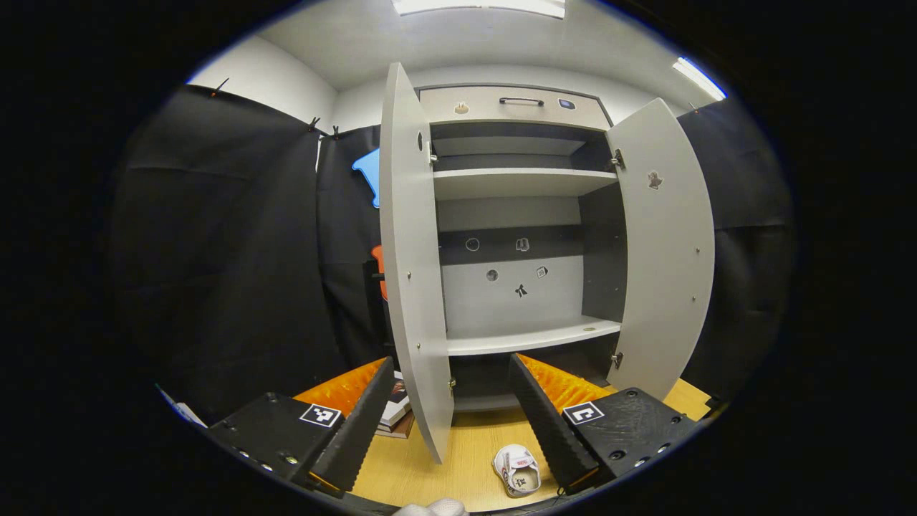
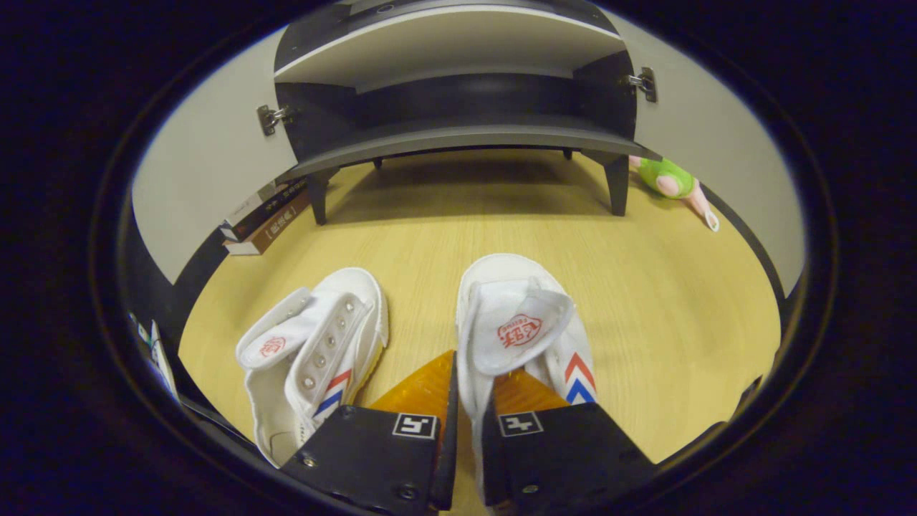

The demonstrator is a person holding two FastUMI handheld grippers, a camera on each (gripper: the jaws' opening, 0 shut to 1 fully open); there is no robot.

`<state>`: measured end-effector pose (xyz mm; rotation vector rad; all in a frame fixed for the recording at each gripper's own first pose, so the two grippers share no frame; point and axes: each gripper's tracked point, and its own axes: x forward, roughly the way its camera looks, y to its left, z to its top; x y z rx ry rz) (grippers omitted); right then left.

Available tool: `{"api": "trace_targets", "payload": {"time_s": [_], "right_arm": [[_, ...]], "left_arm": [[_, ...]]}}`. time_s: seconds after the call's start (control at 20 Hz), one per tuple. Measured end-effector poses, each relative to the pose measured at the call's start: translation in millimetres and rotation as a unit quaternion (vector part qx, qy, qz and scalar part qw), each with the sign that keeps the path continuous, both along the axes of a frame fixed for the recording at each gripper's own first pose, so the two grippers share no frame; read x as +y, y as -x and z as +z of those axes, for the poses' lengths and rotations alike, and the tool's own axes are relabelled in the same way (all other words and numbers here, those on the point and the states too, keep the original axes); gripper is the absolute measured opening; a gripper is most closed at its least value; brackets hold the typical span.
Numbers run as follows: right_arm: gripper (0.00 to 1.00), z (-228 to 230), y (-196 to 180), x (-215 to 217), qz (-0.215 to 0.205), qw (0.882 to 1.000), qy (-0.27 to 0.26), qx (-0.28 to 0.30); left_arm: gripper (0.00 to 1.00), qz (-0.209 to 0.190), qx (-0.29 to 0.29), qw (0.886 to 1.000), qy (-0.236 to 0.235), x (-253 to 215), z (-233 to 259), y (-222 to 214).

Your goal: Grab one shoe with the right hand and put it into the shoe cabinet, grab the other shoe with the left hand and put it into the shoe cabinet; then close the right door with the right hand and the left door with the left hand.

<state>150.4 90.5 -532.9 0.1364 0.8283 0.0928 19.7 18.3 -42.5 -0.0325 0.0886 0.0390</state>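
Two white canvas shoes lie side by side on the wooden floor in front of the shoe cabinet (image 2: 458,136), toes towards it. In the right gripper view, the right gripper (image 2: 469,430) has its fingers drawn narrow on the left side wall of the right-hand shoe (image 2: 526,337), near the heel collar at about 6 o'clock; both fingers appear to press on that thin wall, one outside and one inside the opening. The left-hand shoe (image 2: 315,344) sits just beside it at about 8 o'clock, tipped partly on its side with its tongue folded out. I judge these shoes light and soft: the canvas upper will fold and sag under a pinch, while the rubber sole stays fairly stiff, so a shoe held by one side of the collar is likely to hang toe-down and swing. A hold low on the collar, close to the sole or heel, should carry it more steadily. In the left gripper view, the left gripper (image 1: 451,401) is raised facing the cabinet with its fingers spread wide and holding nothing. Both doors, the left door (image 1: 412,272) and the right door (image 1: 666,251), stand open, and the lower shelf (image 1: 530,337) at 12 o'clock is bare.
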Motion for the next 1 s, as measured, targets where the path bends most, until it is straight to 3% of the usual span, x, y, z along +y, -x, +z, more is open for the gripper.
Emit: {"api": "trace_targets", "payload": {"time_s": [0.15,0.55,0.75,0.9,1.0], "right_arm": [[0.07,-0.4,-0.1,-3.3,0.003,1.000,-0.010,0.008],[0.05,50.9,21.8,-14.0,0.020,1.000,-0.006,-0.016],[0.05,120.5,39.4,-18.1,0.028,0.998,-0.006,-0.063],[0.05,193.8,48.0,-23.2,0.031,0.993,-0.008,-0.115],[0.06,246.8,49.4,-25.7,0.037,0.987,-0.004,-0.155]], "left_arm": [[0.96,0.000,-0.004,1.000,0.002,-0.9,1.2,0.3],[0.96,-0.006,-0.016,1.000,0.009,0.0,2.6,14.6],[0.96,-0.014,-0.024,1.000,0.009,-0.6,1.9,24.9],[1.00,-0.020,-0.029,0.999,0.011,-1.9,0.7,31.9],[0.96,-0.023,-0.032,0.999,0.013,-4.6,-0.6,34.2]]}}
